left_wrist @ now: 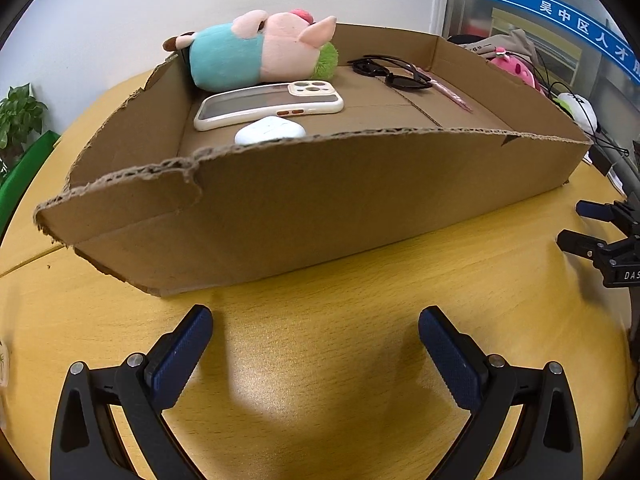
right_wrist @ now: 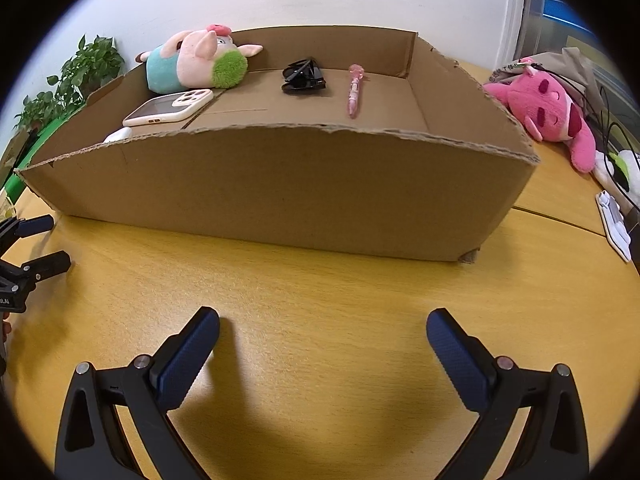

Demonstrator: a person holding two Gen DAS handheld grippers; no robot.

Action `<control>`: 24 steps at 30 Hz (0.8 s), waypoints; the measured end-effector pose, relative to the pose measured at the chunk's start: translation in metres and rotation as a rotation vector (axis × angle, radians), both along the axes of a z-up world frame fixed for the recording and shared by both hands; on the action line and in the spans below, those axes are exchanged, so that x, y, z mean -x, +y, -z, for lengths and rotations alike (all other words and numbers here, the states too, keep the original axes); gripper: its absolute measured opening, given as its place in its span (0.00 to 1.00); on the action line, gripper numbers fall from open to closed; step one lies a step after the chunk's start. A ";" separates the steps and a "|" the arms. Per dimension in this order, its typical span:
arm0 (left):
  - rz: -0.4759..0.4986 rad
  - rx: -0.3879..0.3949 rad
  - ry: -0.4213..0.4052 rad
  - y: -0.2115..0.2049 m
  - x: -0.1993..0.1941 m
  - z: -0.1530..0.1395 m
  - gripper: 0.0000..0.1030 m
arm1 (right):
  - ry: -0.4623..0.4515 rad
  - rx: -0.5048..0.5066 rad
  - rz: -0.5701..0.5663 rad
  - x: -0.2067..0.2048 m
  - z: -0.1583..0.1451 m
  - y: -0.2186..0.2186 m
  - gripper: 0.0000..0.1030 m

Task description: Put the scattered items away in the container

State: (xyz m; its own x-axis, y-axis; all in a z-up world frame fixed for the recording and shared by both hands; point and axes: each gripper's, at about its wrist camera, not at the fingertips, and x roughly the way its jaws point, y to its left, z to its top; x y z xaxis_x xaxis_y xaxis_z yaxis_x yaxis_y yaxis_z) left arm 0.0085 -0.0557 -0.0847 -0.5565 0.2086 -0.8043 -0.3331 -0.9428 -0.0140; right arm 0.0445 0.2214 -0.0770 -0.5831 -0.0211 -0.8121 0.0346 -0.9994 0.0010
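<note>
A shallow cardboard box (left_wrist: 304,208) (right_wrist: 280,188) stands on the yellow wooden table. Inside lie a pig plush (left_wrist: 256,52) (right_wrist: 196,62), a phone in a cream case (left_wrist: 268,106) (right_wrist: 170,108), a white earbud case (left_wrist: 270,130) (right_wrist: 118,135), black sunglasses (left_wrist: 390,72) (right_wrist: 303,76) and a pink pen (left_wrist: 450,94) (right_wrist: 354,90). My left gripper (left_wrist: 315,326) is open over bare table in front of the box, holding nothing. My right gripper (right_wrist: 323,328) is open too, also short of the box; it shows at the right edge of the left wrist view (left_wrist: 576,226).
Outside the box, to its right, lie a pink plush (right_wrist: 548,110), a beige bag (right_wrist: 560,64), a white-and-green toy with black cables (right_wrist: 616,168) and a white object (right_wrist: 614,226). Green plants (right_wrist: 76,76) stand at the left. A seam crosses the table (right_wrist: 560,220).
</note>
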 end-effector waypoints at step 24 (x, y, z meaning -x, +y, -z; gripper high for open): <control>-0.023 -0.002 -0.003 -0.002 0.000 0.000 1.00 | 0.000 -0.001 0.006 -0.006 0.001 -0.003 1.00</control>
